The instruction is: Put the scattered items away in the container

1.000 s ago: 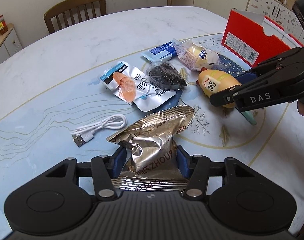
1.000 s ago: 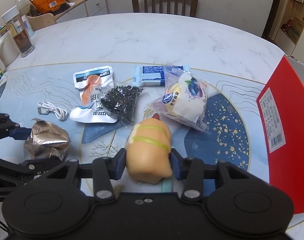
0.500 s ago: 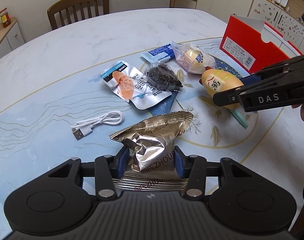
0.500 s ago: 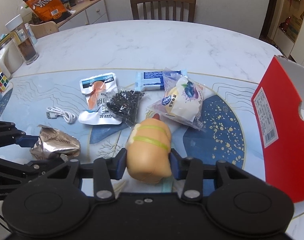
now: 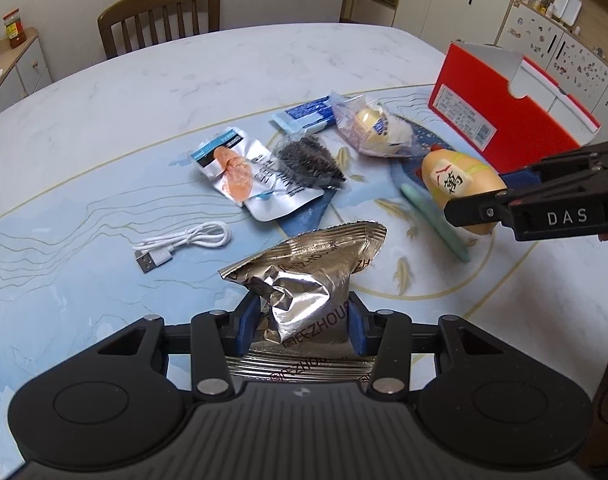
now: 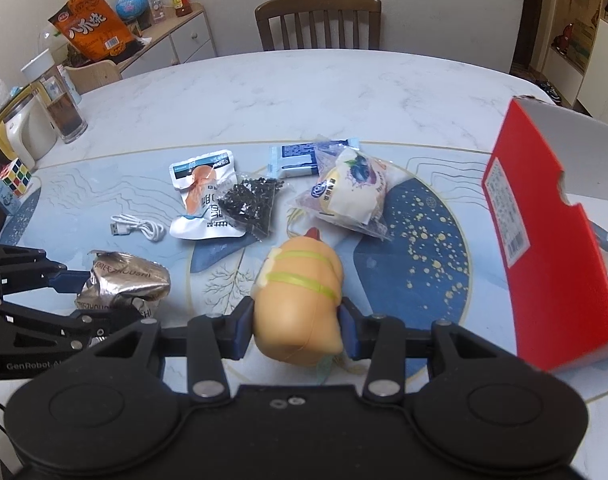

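Note:
My left gripper (image 5: 304, 316) is shut on a crumpled silver foil snack bag (image 5: 308, 276), held above the table; the bag also shows in the right wrist view (image 6: 124, 288). My right gripper (image 6: 298, 324) is shut on a tan squishy toy (image 6: 300, 300) with yellow-green stripes, lifted off the table; the toy also shows in the left wrist view (image 5: 456, 180). The red box (image 6: 544, 240) stands open at the right, also seen in the left wrist view (image 5: 508, 116). On the table lie a white USB cable (image 5: 180, 244), a silver food pouch (image 5: 248, 176), a bag of black bits (image 5: 308, 160), a wrapped bun (image 6: 352, 192) and a blue packet (image 6: 296, 158).
A wooden chair (image 6: 318, 20) stands at the table's far side. At the table's left edge stand a glass jar (image 6: 60, 104), a white appliance (image 6: 24, 128) and a Rubik's cube (image 6: 14, 176). A sideboard (image 6: 164, 36) carries an orange snack bag.
Both grippers have risen with their loads. The foil bag and the toy now hang higher above the table, and the red box looks nearer in both views.

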